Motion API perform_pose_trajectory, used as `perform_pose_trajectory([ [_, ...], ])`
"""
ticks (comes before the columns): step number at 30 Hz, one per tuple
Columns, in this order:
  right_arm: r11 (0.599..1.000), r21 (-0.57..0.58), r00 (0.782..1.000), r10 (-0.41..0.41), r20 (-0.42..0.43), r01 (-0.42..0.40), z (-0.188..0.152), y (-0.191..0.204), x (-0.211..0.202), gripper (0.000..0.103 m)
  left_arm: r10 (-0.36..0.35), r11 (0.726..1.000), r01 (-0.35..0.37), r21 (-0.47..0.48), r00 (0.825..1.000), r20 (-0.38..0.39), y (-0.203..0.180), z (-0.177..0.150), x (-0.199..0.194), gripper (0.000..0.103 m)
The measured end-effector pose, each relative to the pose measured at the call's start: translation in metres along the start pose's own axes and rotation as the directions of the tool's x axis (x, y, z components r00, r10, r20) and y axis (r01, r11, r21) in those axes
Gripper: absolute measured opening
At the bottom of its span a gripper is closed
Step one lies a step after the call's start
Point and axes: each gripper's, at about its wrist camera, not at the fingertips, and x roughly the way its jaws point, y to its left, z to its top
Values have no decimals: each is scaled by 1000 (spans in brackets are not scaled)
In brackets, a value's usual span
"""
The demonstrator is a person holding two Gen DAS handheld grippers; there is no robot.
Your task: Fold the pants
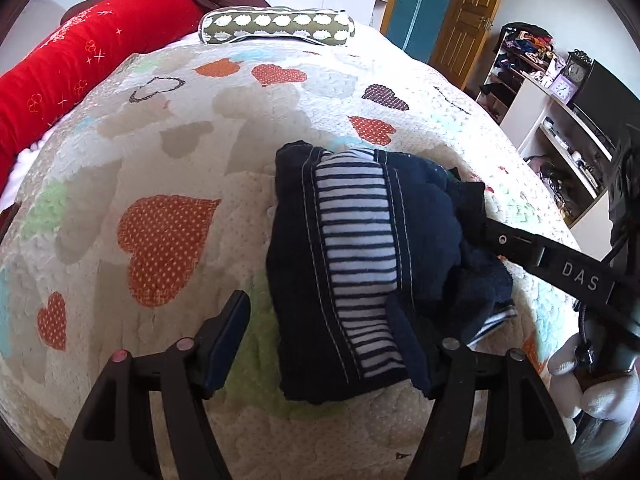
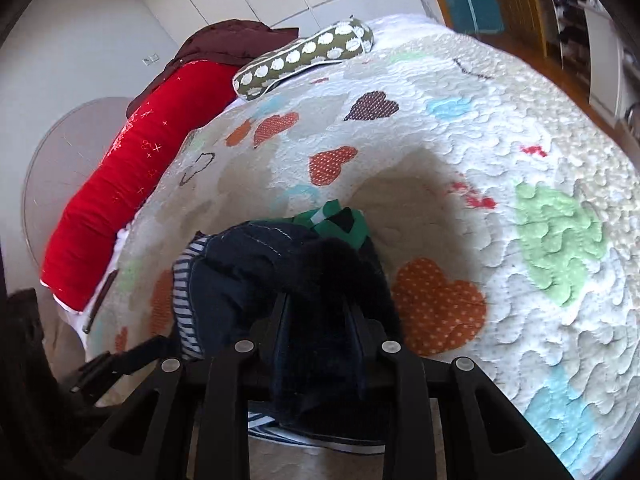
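The pants [image 1: 360, 256] are dark navy with a white-and-navy striped panel and lie bunched on the quilt [image 1: 160, 152]. My left gripper [image 1: 328, 344] is open just in front of their near edge; its right finger is hidden under the cloth. My right gripper [image 1: 488, 232] reaches in from the right and is shut on the right side of the pants. In the right wrist view the gripper [image 2: 318, 308] pinches a fold of navy cloth [image 2: 316, 344] between its fingers, and a green band [image 2: 340, 224] shows at the far side.
The heart-patterned quilt [image 2: 500, 168] covers the bed. A red bolster [image 1: 80, 64] lies along the left, a green patterned pillow [image 1: 276, 26] at the far end. Shelves and a desk [image 1: 560, 120] stand to the right of the bed.
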Motion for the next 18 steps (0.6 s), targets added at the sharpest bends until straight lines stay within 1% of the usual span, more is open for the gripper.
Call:
perform_pose_trajectory([
  [2,1000,14,1000,4,29,-4,0,-2,-8,28,15,1000,-15,7,1000,27,-2,-3,-10,69],
  [4,1000,15,997,-9,71,8,-2,-2,-20,29,43,999,-45,25,996,77,-6,-6,-25,69],
  [6,999,10,991,-37,126,36,-7,0,-36,31,92,994,-99,43,985,143,-10,-9,-43,69],
  [8,999,1,982,-54,181,55,-13,4,-54,33,145,986,-158,50,968,205,-13,-9,-61,69],
  [10,997,-16,971,-64,231,69,-18,11,-71,35,196,976,-213,41,946,257,-14,-9,-78,70],
  [11,997,-23,964,-64,256,72,-20,15,-80,37,222,971,-239,27,932,286,-14,-9,-88,71],
  [12,997,-28,959,-61,277,71,-22,18,-88,41,239,967,-256,15,922,306,-14,-9,-96,73],
  [14,997,-37,949,-55,311,70,-23,25,-101,43,274,958,-288,-13,895,351,-14,-9,-113,77],
  [16,995,-57,934,-62,353,88,-26,33,-119,43,311,946,-319,-49,859,406,-16,-9,-134,81],
  [17,993,-68,926,-64,372,96,-27,37,-125,44,324,942,-329,-64,844,428,-17,-9,-143,83],
  [18,991,-80,914,-67,401,107,-29,42,-136,47,338,937,-339,-83,824,455,-18,-10,-154,88],
])
